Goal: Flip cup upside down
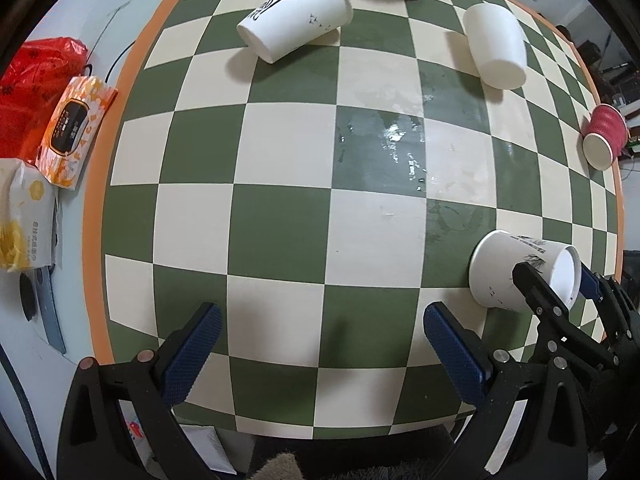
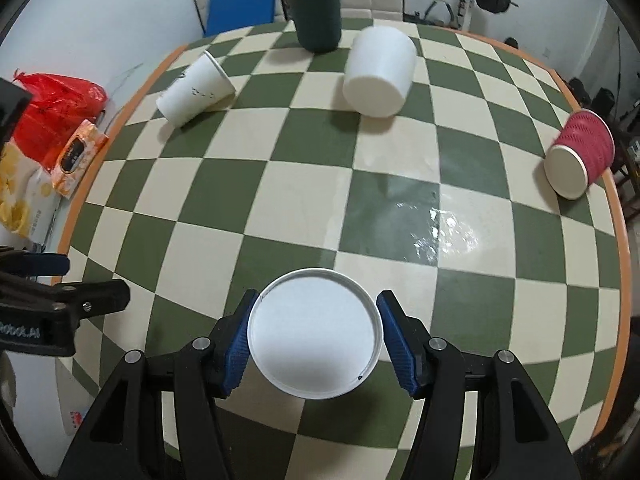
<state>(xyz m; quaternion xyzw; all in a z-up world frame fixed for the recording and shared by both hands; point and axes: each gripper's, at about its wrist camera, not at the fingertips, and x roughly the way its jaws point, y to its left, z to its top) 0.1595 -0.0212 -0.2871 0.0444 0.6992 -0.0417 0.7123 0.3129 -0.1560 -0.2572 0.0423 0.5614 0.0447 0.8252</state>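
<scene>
A white paper cup with black print point(image 1: 516, 276) stands upside down on the checkered table point(image 1: 280, 208) near its front right; its flat base point(image 2: 314, 330) faces the right wrist camera. My right gripper point(image 2: 314, 334) has its blue pads on either side of the cup, close to its walls; contact is not clear. It shows beside the cup in the left wrist view point(image 1: 556, 284). My left gripper point(image 1: 320, 344) is open and empty above the table's front edge.
Other cups lie on their sides: a printed white one point(image 1: 296, 16) at the back left, a plain white one point(image 1: 496, 44) at the back, a red one point(image 1: 604, 136) at the right edge. A dark green cup point(image 2: 314, 16) stands at the back. Tissue packs point(image 1: 72, 128) and a red bag point(image 1: 36, 76) lie left. A wet patch point(image 1: 400, 144) is mid-table.
</scene>
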